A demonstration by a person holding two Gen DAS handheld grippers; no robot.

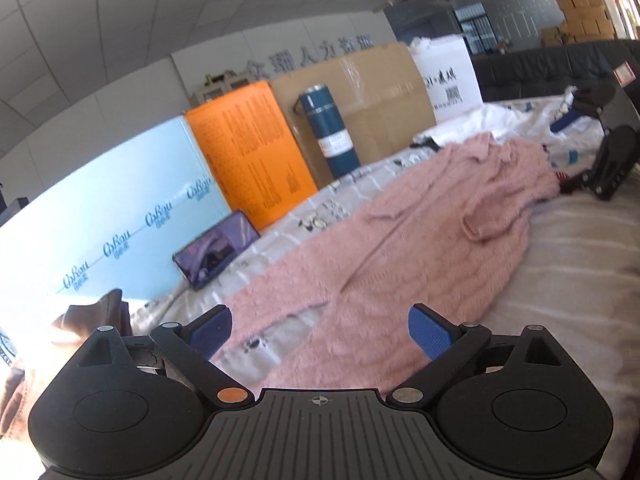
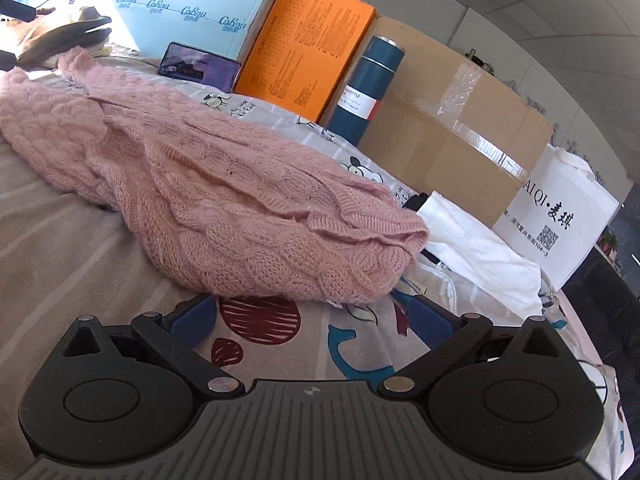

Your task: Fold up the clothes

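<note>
A pink cable-knit sweater [image 1: 432,232] lies rumpled along the bed, seen from one end in the left wrist view and from the other end in the right wrist view [image 2: 224,184]. My left gripper [image 1: 320,330] hovers open just above its near end, with nothing between the blue pads. My right gripper [image 2: 314,318] stands open over the printed sheet [image 2: 352,344], just short of the sweater's folded edge and holding nothing. The right gripper also shows far off in the left wrist view [image 1: 608,160], beyond the sweater's far end.
Along the bed's far side stand a light blue box [image 1: 120,200], an orange box [image 1: 248,152], a dark teal bottle [image 1: 332,128], a brown carton [image 1: 380,92] and a white bag [image 2: 560,216]. A phone [image 1: 218,246] leans there. White cloth [image 2: 472,240] lies beside the sweater.
</note>
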